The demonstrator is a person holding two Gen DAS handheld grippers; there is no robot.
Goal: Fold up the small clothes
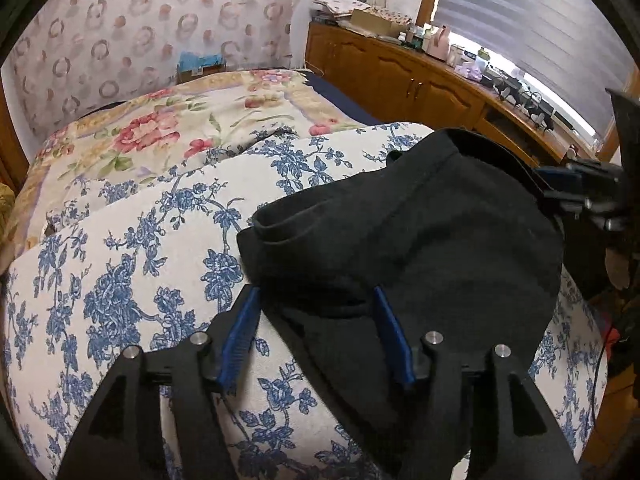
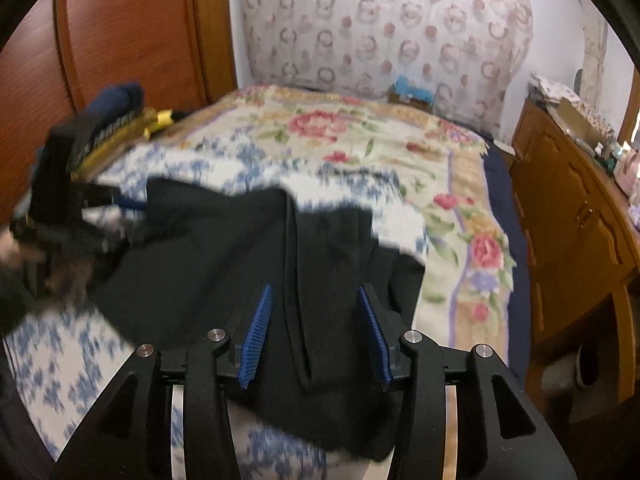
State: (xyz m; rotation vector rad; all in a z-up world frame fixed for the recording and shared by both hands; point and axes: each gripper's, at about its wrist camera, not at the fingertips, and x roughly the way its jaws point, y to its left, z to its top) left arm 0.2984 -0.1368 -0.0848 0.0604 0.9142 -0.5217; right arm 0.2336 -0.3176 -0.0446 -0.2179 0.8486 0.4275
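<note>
I hold a gripper in each hand over the black garment [image 1: 420,248], which lies on the blue-flowered cover [image 1: 120,280] of the bed. My left gripper [image 1: 316,332] has its jaws apart: the corner of the garment lies between the blue pads [image 1: 240,336], but they do not press on it. My right gripper [image 2: 316,332] also has its jaws apart, and a raised fold of the same garment runs between them without being squeezed. Beyond the garment, the bed carries a spread with red flowers [image 1: 160,128]. Further behind it, against the patterned wall, a small box [image 1: 200,66] stands with something blue in it; I cannot tell what this is. To the side of the garment a wooden cabinet [image 1: 400,76] has boxes and small bottles on top, too small to name. The right view is blurred, so the edges of the garment there are hard to read. In the left view my right gripper is cut off at the frame's edge.
</note>
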